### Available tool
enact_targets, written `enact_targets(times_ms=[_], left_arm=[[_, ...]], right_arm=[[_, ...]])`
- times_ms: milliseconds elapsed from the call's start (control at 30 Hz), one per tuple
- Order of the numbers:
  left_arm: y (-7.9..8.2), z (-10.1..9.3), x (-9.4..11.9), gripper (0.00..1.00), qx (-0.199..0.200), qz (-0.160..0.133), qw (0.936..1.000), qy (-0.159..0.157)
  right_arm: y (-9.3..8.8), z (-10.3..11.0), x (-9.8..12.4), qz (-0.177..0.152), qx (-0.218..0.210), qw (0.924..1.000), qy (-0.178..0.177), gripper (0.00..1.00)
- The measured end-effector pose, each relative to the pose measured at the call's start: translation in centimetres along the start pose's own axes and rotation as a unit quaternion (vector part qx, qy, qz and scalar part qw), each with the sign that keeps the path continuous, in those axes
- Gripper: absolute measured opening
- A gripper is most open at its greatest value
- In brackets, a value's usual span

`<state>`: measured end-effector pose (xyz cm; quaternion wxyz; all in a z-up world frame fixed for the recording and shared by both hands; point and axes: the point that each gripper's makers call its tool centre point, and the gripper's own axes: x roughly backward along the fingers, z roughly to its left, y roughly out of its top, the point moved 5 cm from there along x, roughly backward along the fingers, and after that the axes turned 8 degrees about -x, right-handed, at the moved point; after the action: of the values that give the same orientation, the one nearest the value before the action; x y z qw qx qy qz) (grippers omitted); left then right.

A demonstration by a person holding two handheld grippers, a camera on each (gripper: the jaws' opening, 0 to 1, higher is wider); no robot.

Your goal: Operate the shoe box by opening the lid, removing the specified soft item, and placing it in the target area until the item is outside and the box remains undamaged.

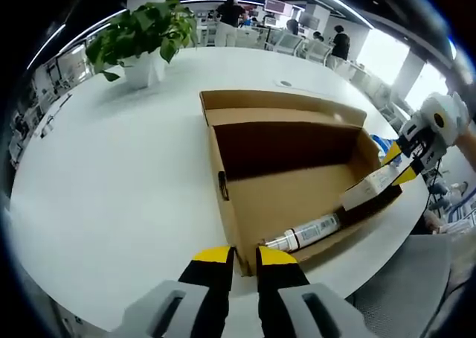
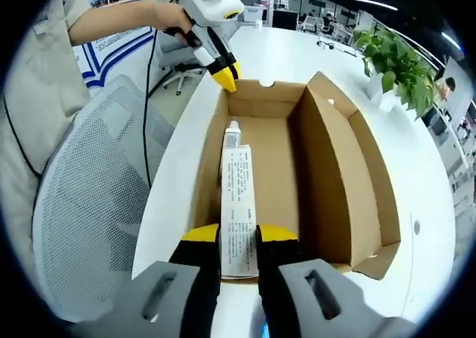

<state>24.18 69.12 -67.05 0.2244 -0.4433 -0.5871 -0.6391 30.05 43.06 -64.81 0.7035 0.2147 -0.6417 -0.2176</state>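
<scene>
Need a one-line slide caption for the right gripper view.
Right tool closed on a white tube package inside the open cardboard shoe box; left tool at the box's far wall.

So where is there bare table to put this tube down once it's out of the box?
The widest bare stretch of table lies between the plant and the box. Another runs beyond the lid. It is tight where the left gripper stands at the box's corner, and along the table edge by the chair, where the right gripper holds the tube.
</scene>
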Motion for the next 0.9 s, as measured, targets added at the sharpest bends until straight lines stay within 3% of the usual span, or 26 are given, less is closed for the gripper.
enact_targets(times_ms=[533,900], left_arm=[[0.0,-0.1,0.0,0.11,0.002,0.005,1.0000,-0.001],[0.0,-0.1,0.0,0.11,0.001,0.009,1.0000,0.000]], right_arm=[[1.4,-0.5,4.9,-0.048,0.004,0.9984,-0.028,0.15],[-1.1,-1.9,8.4,-0.034,0.009,0.9976,-0.059,0.15]])
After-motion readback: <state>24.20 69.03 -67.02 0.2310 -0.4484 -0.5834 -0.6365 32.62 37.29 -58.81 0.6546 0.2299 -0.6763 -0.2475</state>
